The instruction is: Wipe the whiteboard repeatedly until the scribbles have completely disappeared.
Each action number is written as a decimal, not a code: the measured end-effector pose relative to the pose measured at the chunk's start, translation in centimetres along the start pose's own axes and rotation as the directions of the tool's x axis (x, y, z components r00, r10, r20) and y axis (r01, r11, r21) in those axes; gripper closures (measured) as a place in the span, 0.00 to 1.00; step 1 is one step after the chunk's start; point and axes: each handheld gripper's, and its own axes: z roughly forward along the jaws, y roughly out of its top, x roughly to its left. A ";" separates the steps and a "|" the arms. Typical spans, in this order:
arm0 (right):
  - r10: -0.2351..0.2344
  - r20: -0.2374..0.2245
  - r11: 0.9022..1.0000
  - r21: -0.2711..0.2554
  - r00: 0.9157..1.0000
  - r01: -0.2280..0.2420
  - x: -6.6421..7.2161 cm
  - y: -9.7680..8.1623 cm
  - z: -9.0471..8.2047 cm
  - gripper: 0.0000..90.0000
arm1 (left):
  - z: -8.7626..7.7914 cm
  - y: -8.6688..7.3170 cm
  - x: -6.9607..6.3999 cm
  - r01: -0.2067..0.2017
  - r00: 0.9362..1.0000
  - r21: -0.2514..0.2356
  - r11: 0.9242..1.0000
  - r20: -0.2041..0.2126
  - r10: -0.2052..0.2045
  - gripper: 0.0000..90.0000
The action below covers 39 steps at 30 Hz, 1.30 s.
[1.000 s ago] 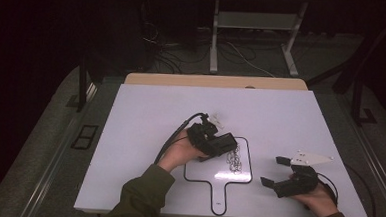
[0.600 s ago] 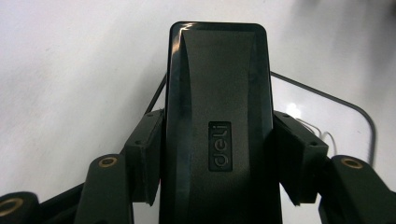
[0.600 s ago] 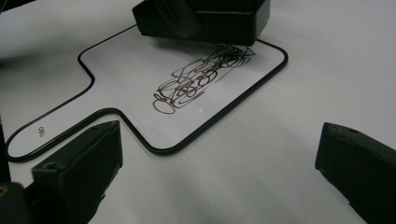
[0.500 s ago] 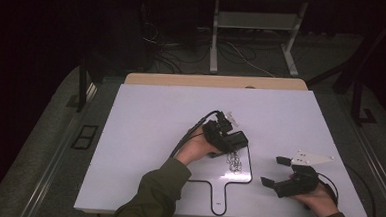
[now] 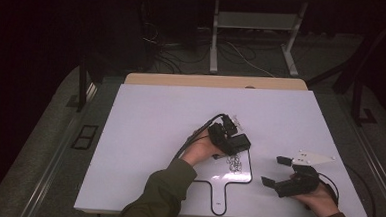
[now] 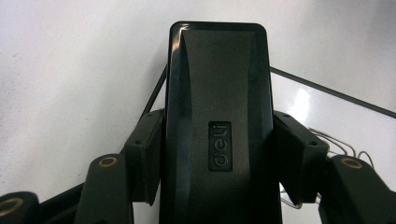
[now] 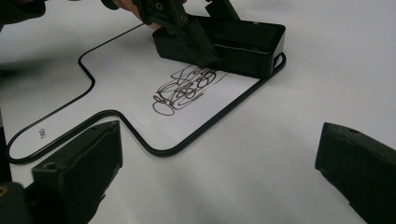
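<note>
High view puts the left gripper (image 5: 232,140) just right of the frame's centre, at the upper right corner of a black paddle-shaped outline (image 5: 250,172) drawn on the white bench (image 5: 144,136), while the right gripper (image 5: 283,172) rests low at the lower right, well apart from the work. Left gripper view shows its two jaws pressed against the long sides of a black box (image 6: 219,116) with a raised "deli" badge, so that gripper is clamped on the box; the box's far end points toward the upper middle of the frame. Right gripper view shows the same box (image 7: 243,42) lying low over the outline's far corner at the upper middle, with a loose heap of wire paper clips (image 7: 184,88) on the bench just beside it, inside the outline; whether the box rests on the bench or hangs a little above it I cannot tell. The right gripper's jaws stand wide apart at the lower corners of that view, holding nothing. The risks from here, as I judge them: the box's smooth sides could slip in the side grip if it is tilted or swung quickly, and a low sweep across the outline could drag the box or a jaw through the clips and scatter them over the line.
</note>
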 end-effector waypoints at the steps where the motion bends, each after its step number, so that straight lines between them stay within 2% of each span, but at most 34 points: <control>1: 0.000 0.000 1.000 0.000 1.000 0.000 0.0 0.0 0.0 0.00 | 0.0 0.0 0.0 0.000 1.000 0.003 1.000 0.000 0.000 0.44; 3: 0.001 0.000 1.000 0.002 1.000 -0.001 0.0 0.0 0.0 0.00 | -0.1 0.0 0.0 -0.020 1.000 0.017 1.000 0.002 0.020 0.44; 4: 0.000 0.000 1.000 0.001 1.000 0.000 0.0 0.0 0.0 0.00 | -0.1 0.0 -0.2 -0.001 1.000 0.013 1.000 0.005 0.001 0.44; 6: 0.000 0.000 1.000 0.000 1.000 0.000 0.0 0.0 0.0 0.00 | -0.1 0.0 -0.4 -0.005 1.000 0.013 1.000 0.006 0.005 0.44; 7: 0.000 -0.001 1.000 0.001 1.000 0.000 0.0 0.0 0.0 0.00 | -0.1 0.0 -0.4 -0.021 1.000 0.015 1.000 0.002 0.021 0.44; 11: 0.002 -0.001 1.000 0.004 1.000 -0.002 0.0 0.0 0.0 0.00 | -0.1 0.1 -0.6 -0.039 0.999 0.027 0.999 -0.002 0.039 0.44; 22: 0.003 -0.001 1.000 0.005 1.000 -0.003 0.0 0.0 0.0 0.00 | -0.2 -0.2 -1.2 -0.036 0.999 0.024 0.999 0.013 0.036 0.44; 27: 0.001 -0.001 1.000 0.005 1.000 -0.001 0.0 0.0 0.1 0.00 | -0.2 -0.2 -1.4 -0.053 0.998 0.022 0.998 0.019 0.052 0.44; 32: 0.002 0.000 1.000 0.002 1.000 -0.002 0.0 0.0 0.1 0.00 | -0.2 -0.3 -1.9 -0.045 0.999 0.023 0.999 0.024 0.044 0.44; 34: 0.004 0.000 1.000 0.003 1.000 -0.004 0.0 0.0 0.1 0.00 | -0.2 -0.3 -1.9 -0.062 0.998 0.019 0.998 0.021 0.062 0.44; 35: 0.002 0.001 1.000 0.002 1.000 -0.002 0.0 0.0 0.1 0.00 | -0.4 -0.3 -1.9 -0.081 0.996 0.037 0.996 0.026 0.080 0.44; 36: 0.004 0.000 1.000 0.002 1.000 -0.004 0.0 0.0 0.1 0.00 | -0.3 -0.4 -2.0 -0.069 0.997 0.031 0.997 0.028 0.068 0.44; 39: 0.003 0.001 1.000 0.003 1.000 -0.003 0.0 0.0 0.1 0.00 | -0.4 -0.4 -2.2 -0.085 0.996 0.036 0.996 0.031 0.084 0.44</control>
